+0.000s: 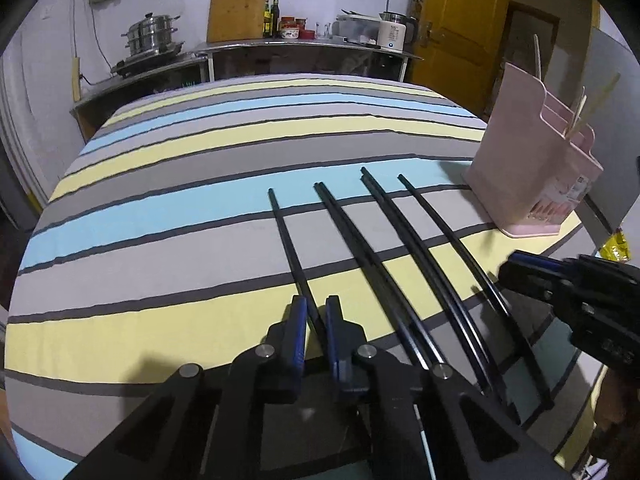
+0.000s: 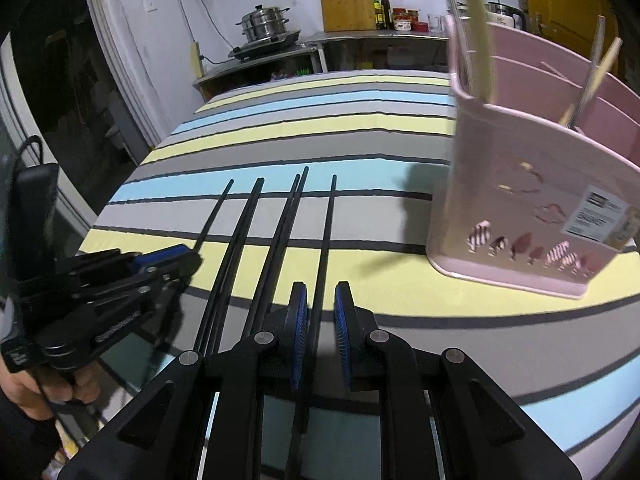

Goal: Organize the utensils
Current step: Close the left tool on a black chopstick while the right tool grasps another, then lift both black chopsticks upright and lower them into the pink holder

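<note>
Scene: striped cloth (image 1: 168,216) over the table; kitchen counter w/ steamer pot (image 1: 152,36) at upper left of the left wrist view.
Holder: pink utensil holder (image 2: 532,208) stands upright on the cloth, right side of the right wrist view; a few pale sticks (image 1: 578,114) and what looks like a metal utensil already in it.
Done so far: only those few items are stowed; can't tell exactly what each one is.
Left to do: black chopsticks (image 1: 384,256) lie side by side on the cloth, lower centre, abt six, ends toward the holder; none lifted clear yet.
Left hand-held gripper (image 1: 316,320): jaws nearly closed around the leftmost chopstick (image 1: 286,236); looks like a grip.
Right hand-held gripper (image 2: 320,312): jaws part open, straddling the rightmost chopstick (image 2: 330,216); right pad clearly off it, not clamped.
Judgement: early stage; most of the sorting is ahead.
</note>
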Tool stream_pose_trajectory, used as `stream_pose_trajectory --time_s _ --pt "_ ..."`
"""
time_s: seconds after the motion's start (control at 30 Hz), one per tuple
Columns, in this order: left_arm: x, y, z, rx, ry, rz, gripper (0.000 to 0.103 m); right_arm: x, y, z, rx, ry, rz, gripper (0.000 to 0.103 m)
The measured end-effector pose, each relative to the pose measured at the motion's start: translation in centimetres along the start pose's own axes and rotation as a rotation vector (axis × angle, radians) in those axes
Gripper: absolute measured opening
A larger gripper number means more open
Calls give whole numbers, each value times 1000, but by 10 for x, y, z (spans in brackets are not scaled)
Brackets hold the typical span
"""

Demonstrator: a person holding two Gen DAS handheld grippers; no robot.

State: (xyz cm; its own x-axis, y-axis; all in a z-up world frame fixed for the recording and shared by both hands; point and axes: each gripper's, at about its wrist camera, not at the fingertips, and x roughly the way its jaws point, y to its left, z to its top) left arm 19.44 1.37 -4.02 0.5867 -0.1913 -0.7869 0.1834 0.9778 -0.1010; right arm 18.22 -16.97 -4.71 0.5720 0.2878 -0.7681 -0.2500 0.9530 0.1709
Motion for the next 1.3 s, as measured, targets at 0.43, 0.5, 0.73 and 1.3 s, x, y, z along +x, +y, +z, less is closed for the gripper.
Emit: stream_pose_trajectory --time_s 0.43,0.5,0.73,1.3 --pt "5 21 9 -100 19 -54 10 38 5 21 -31 52 -37 15" --pt "8 20 13 -103 18 -42 10 41 7 24 -38 57 -48 15" --pt "17 14 20 -86 8 7 10 46 12 33 -41 61 -76 15" --pt "-38 10 23 -68 -73 -52 5 -6 13 39 -11 -18 -16 6"
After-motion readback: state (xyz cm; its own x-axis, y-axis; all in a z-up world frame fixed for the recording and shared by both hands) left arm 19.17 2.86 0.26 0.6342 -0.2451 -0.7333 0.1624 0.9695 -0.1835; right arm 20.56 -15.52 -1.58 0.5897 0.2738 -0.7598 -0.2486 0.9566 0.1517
